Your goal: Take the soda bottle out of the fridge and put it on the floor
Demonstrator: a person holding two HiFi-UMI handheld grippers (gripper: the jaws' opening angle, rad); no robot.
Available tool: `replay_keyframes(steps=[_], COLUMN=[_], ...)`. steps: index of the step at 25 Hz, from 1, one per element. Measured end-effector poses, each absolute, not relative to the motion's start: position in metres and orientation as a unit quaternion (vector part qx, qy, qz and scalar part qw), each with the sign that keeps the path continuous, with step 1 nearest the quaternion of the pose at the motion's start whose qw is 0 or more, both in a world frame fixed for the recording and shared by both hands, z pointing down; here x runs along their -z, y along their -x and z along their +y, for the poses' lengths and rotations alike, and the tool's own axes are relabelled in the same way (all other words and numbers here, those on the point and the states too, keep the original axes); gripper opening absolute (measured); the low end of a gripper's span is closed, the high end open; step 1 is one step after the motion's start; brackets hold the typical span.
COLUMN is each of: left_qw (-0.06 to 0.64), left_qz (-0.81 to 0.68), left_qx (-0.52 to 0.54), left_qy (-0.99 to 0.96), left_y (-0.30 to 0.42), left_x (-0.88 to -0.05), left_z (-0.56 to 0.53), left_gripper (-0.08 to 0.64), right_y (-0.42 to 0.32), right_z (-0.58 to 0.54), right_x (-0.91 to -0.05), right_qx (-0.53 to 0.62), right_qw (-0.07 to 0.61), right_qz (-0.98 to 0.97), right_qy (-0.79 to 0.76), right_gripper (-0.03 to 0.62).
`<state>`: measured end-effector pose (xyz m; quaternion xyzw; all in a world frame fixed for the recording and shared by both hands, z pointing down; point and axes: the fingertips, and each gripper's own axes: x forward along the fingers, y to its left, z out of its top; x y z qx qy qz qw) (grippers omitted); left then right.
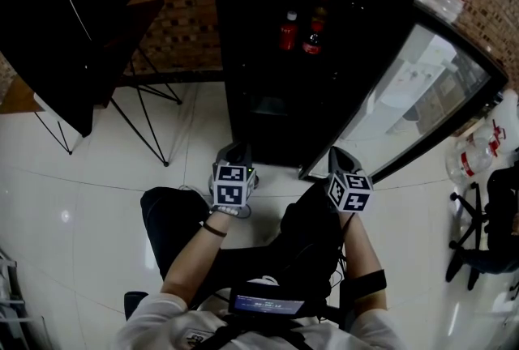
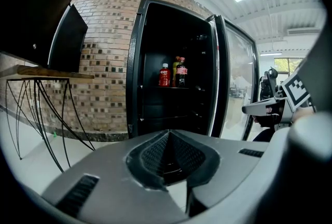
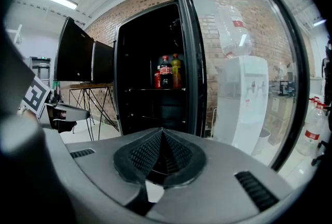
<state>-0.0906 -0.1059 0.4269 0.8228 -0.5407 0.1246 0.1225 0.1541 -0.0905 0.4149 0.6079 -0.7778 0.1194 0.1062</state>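
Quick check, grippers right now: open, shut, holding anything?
Left gripper: shut, nothing between its jaws.
Right gripper: shut, nothing between its jaws.

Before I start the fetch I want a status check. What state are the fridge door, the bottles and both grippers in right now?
Fridge door: swung wide open.
Soda bottles: three, standing upright side by side, none gripped.
Left gripper: shut, nothing between its jaws.
Right gripper: shut, nothing between its jaws.

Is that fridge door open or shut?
Open: the glass door stands swung out to the right, and the bottles inside the fridge show uncovered.
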Motion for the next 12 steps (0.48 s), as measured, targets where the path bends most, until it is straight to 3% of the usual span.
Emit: replay_keyframes(steps=[12], left_qw=[0.103], left_qz=[-0.552], left_qx=[-0.104], left_qy=[-0.821], left_y=[0.093], left_x=[-0.41], left_z=[-0.145], left_gripper=[0.0], right_y=[-0.154], right_z=[-0.131], right_x=[-0.387], right_qx=[-0.086], right_qw=[0.089], right_qz=[-0.786], right_qy=[-0.606], right_gripper=[0.017])
